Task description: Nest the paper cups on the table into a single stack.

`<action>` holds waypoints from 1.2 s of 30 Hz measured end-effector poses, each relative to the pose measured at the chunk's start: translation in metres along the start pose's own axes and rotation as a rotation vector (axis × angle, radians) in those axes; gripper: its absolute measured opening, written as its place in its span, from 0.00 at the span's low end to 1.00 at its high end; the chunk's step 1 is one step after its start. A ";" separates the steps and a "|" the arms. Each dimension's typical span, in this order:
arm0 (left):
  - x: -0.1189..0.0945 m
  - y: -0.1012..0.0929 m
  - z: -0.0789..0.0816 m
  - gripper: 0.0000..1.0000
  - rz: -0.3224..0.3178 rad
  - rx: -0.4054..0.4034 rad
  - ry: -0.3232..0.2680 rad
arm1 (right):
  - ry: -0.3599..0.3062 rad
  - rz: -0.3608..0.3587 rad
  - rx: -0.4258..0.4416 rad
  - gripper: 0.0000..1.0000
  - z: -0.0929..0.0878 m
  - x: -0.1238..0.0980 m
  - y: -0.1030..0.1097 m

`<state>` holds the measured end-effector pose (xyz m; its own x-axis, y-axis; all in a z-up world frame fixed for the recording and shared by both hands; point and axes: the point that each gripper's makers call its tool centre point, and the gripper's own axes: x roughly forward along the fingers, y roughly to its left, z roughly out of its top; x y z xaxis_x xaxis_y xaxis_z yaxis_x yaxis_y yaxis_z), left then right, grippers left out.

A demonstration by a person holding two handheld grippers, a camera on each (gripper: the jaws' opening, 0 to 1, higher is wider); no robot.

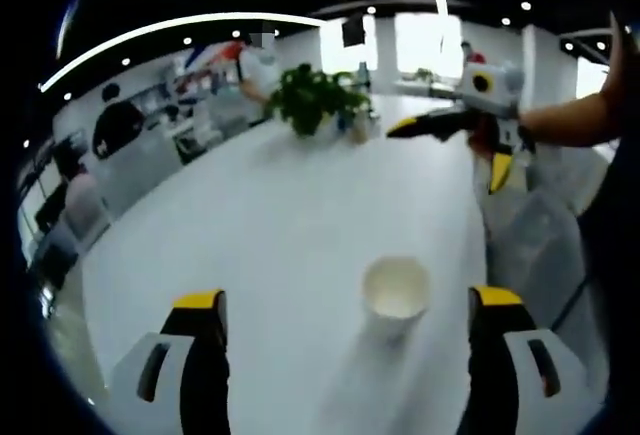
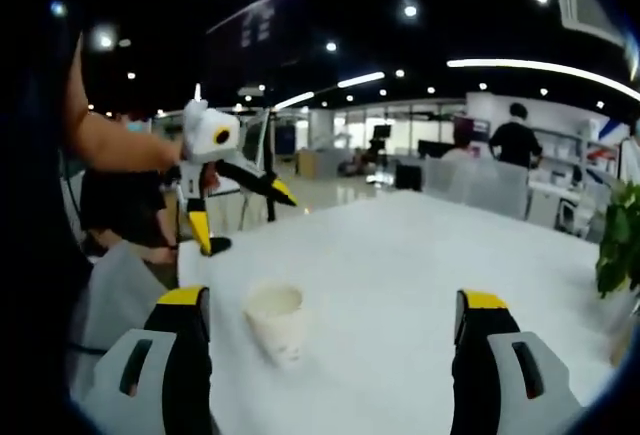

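One white paper cup (image 1: 396,293) stands upright on the white table (image 1: 280,225), mouth up, and I cannot tell whether others are nested in it. My left gripper (image 1: 348,298) is open, and the cup sits just ahead between its yellow-tipped jaws, nearer the right one. The right gripper (image 1: 455,150) comes in from the upper right, held in a hand above the table's far edge, jaws spread and empty. In the right gripper view the same cup (image 2: 276,321) is ahead, left of centre, between the jaws of my open right gripper (image 2: 333,298). The left gripper (image 2: 248,220) hovers beyond it, open.
A potted green plant (image 1: 315,100) stands at one end of the table and also shows as the plant (image 2: 620,240) at the right. Grey chairs (image 1: 540,235) line the table's side. People stand at desks in the background. The person's arm (image 2: 120,145) reaches in from the left.
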<state>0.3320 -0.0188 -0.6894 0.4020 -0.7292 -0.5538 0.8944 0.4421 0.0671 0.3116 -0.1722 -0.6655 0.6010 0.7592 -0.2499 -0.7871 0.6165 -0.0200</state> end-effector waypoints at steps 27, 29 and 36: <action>0.021 -0.009 -0.047 0.99 -0.005 -0.037 -0.145 | 0.065 0.095 -0.047 1.00 -0.041 0.043 0.017; 0.023 -0.010 -0.049 0.99 -0.008 -0.025 -0.146 | 0.072 0.101 -0.045 1.00 -0.045 0.045 0.018; 0.033 -0.015 -0.059 0.99 -0.025 -0.010 -0.120 | 0.096 0.114 -0.035 0.99 -0.060 0.051 0.023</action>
<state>0.3207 -0.0189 -0.7578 0.4009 -0.7969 -0.4519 0.9026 0.4280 0.0460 0.3157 -0.1314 -0.7364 0.4923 0.7996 -0.3438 -0.8551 0.5180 -0.0197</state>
